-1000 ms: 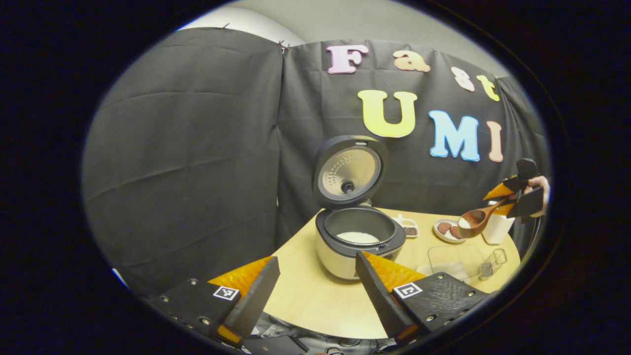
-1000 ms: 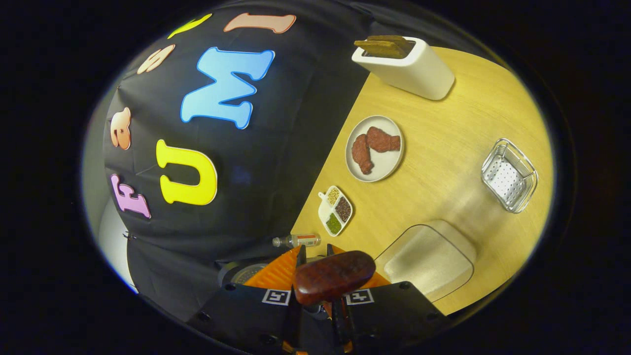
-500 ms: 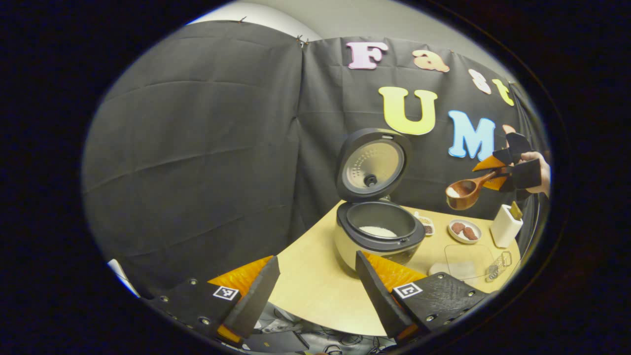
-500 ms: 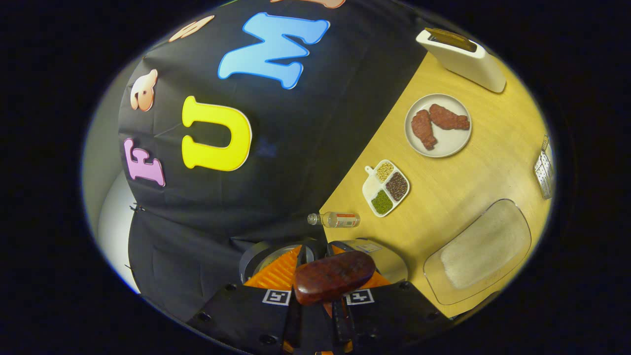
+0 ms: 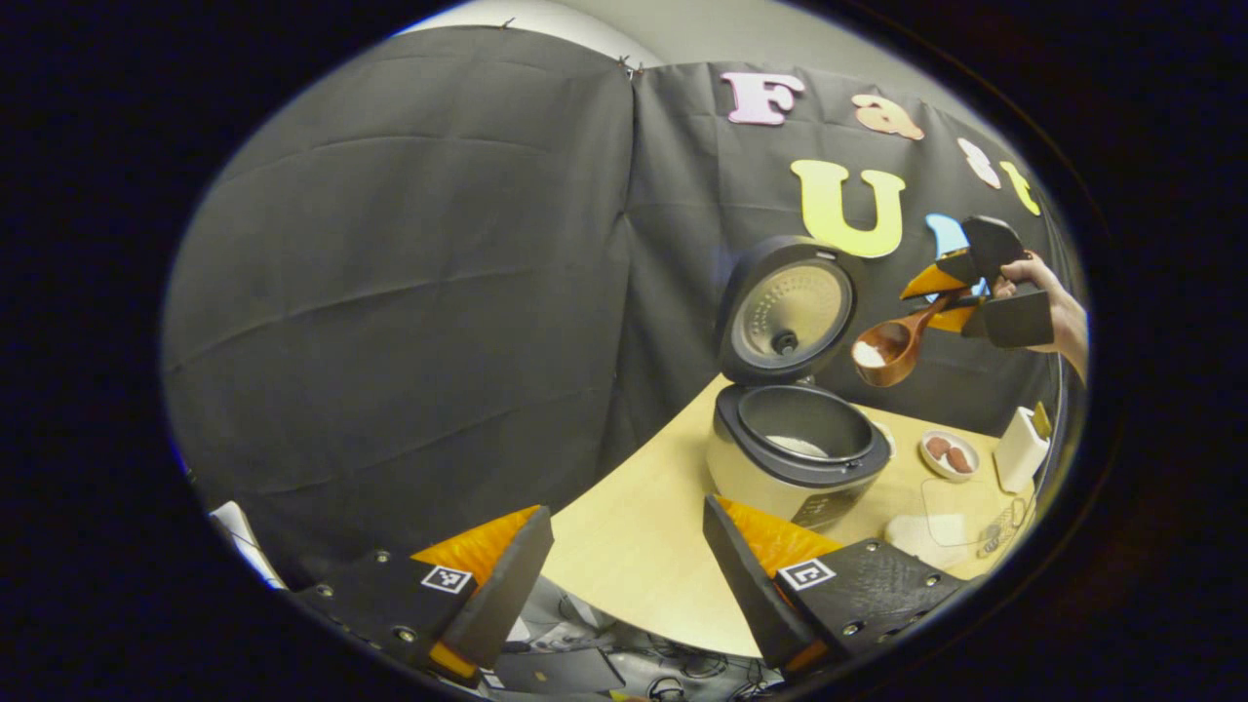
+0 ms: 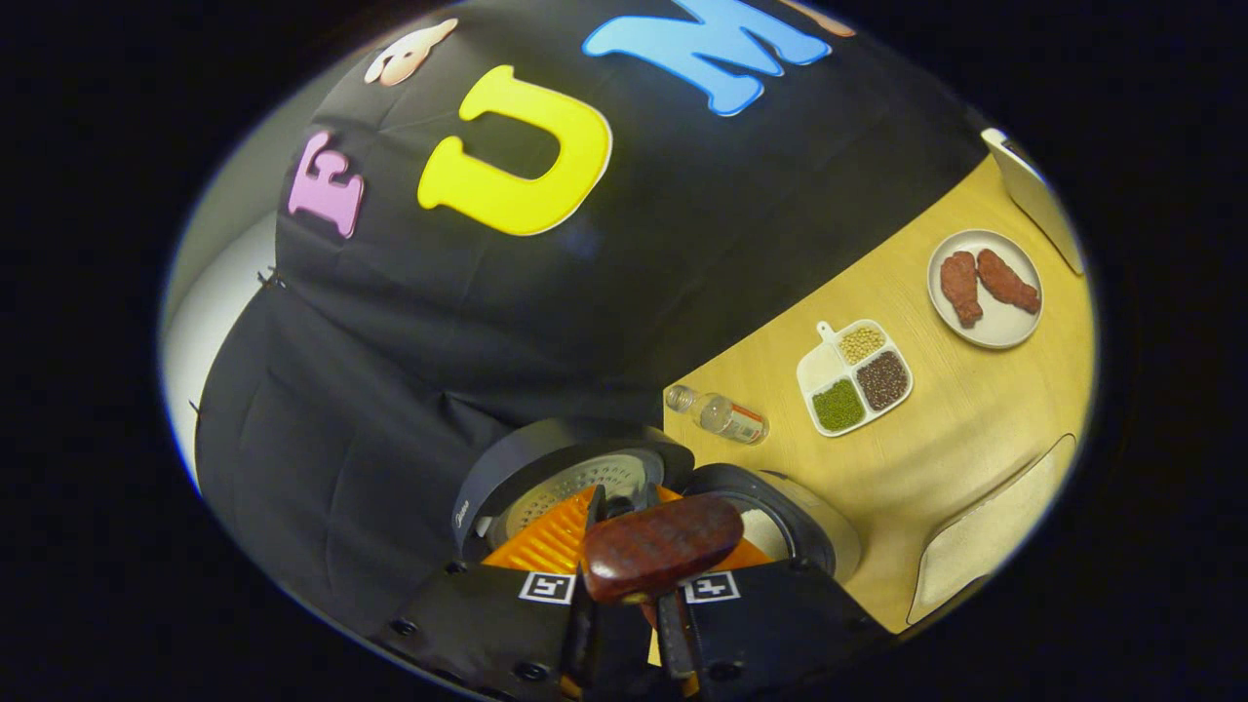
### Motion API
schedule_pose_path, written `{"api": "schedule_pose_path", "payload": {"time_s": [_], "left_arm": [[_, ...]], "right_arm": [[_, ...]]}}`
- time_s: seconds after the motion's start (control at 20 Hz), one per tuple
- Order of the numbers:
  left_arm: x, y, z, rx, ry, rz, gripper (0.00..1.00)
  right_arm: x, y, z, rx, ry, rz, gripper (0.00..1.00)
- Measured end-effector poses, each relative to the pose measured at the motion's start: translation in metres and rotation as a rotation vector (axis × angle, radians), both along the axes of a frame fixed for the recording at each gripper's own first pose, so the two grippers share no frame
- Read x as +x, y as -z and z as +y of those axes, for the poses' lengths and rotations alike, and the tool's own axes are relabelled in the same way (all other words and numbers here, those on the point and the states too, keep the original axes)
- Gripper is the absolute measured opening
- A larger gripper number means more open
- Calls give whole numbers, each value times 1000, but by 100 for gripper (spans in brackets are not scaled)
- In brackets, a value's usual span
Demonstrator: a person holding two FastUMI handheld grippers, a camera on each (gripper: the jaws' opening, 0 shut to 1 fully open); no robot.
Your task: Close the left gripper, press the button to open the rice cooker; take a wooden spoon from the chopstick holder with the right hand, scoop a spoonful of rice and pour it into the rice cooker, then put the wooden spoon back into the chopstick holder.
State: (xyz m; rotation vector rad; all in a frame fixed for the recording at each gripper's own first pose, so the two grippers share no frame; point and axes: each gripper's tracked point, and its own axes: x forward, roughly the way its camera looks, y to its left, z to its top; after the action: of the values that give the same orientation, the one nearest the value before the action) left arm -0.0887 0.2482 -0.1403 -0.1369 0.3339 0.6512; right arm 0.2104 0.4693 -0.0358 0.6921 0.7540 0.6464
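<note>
Your right gripper (image 5: 960, 302) had its jaws clamped on the handle of the brown wooden spoon (image 5: 892, 343), its bowl of white rice raised beside the open cream rice cooker (image 5: 795, 453) on the yellow wooden surface (image 5: 634, 546). Your left gripper (image 5: 624, 570) hung with jaws wide apart, empty.

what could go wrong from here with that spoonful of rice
The wooden spoon, held in the right gripper, hangs beside the raised lid, so it may bump the lid. Its bowl sits off to one side of the rice cooker pot, so tipping now could spill rice onto the table.
</note>
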Motion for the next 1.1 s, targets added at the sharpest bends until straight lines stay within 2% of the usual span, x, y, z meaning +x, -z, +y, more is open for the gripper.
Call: {"api": "schedule_pose_path", "payload": {"time_s": [0.1,0.3,0.35,0.4,0.5,0.55,0.6,0.65,0.75,0.8,0.85,1.1], "left_arm": [[-2,1,8,-8,-13,3,97],[-3,3,16,-6,-22,12,98],[-3,4,19,-1,-23,18,98],[-3,4,21,4,-25,22,98],[-5,5,23,7,-28,25,98],[-5,5,25,6,-30,26,98],[-5,6,26,4,-33,28,98],[-5,9,27,2,-35,30,98],[-6,13,30,-3,-40,34,98],[-4,14,32,-4,-43,35,98],[-3,14,33,-4,-45,34,98],[-1,11,35,13,-42,31,99]], "right_arm": [[2,10,20,-83,-40,-91,22],[-17,15,61,-179,-154,-230,22],[-19,16,68,-210,-176,-274,26],[-22,15,74,-240,-199,-320,22],[-27,17,85,-297,-241,-412,22],[-27,20,89,-325,-255,-448,26],[-27,23,89,-350,-264,-473,22],[-27,25,90,-362,-271,-490,26],[-29,29,96,-372,-289,-515,22],[-29,29,100,-380,-296,-533,26],[-27,30,102,-393,-301,-553,22],[-38,17,109,-440,-331,-655,22]]}}
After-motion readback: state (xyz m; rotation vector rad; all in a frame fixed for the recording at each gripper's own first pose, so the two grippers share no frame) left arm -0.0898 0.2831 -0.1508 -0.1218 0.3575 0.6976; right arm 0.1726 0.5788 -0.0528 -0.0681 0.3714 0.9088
